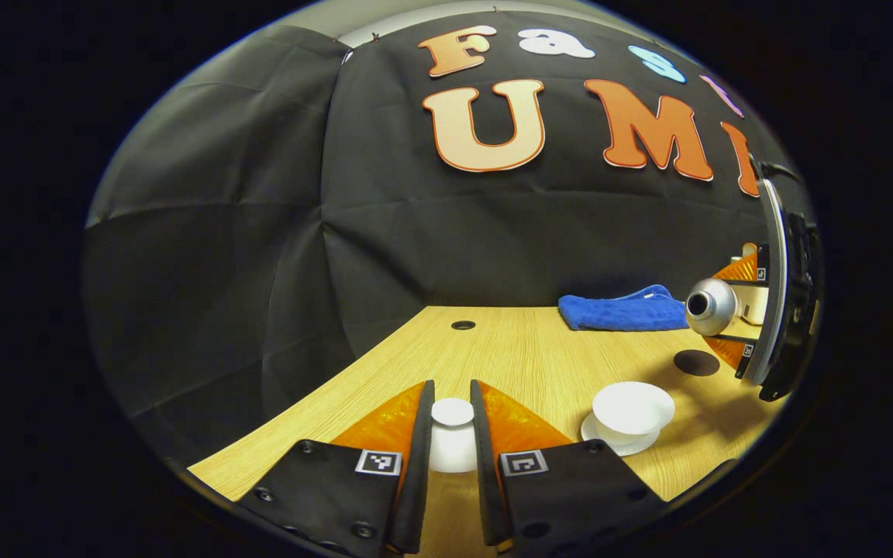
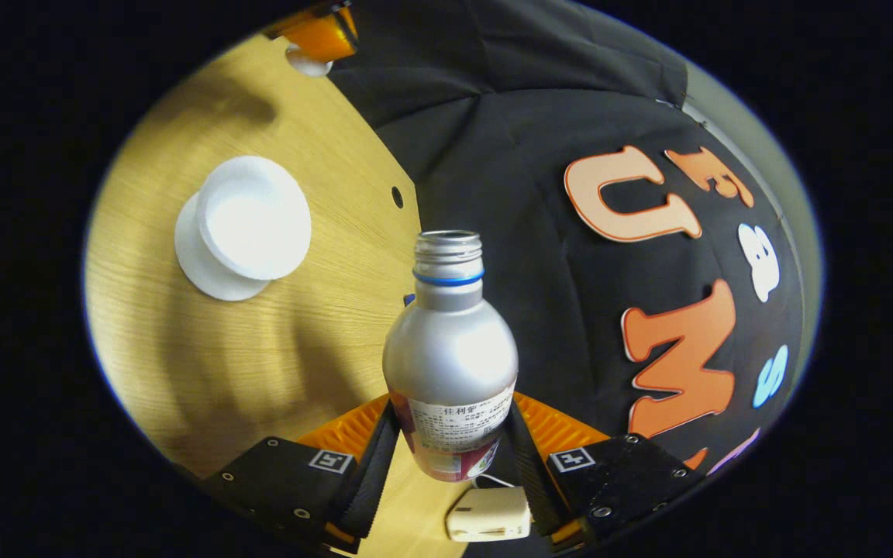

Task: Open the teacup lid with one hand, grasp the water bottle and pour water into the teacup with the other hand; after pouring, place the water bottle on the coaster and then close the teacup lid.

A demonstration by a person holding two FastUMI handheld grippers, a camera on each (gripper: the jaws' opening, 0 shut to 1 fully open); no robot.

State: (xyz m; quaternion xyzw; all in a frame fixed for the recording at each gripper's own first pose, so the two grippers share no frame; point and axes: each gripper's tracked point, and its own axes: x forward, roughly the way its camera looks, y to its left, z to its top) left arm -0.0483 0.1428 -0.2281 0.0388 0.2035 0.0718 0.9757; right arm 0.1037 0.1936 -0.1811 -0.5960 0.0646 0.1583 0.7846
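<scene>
My left gripper (image 1: 452,395) is shut on the white teacup lid (image 1: 452,453), held knob-up just over the table, left of the cup. The open white teacup (image 1: 632,407) stands on its saucer (image 1: 623,444); in the right gripper view the teacup (image 2: 254,217) lies up and to the left of the bottle's mouth. My right gripper (image 2: 454,404) is shut on the silver water bottle (image 2: 450,349), uncapped, with a blue neck ring. In the left gripper view the water bottle (image 1: 708,307) hangs tilted in the air, mouth toward the camera, above the dark round coaster (image 1: 696,362).
A folded blue towel (image 1: 623,310) lies at the back of the wooden table (image 1: 508,349), near the cloth wall. A small cable hole (image 1: 463,325) sits in the tabletop. A small cream box (image 2: 489,513) with a cable lies below the right gripper.
</scene>
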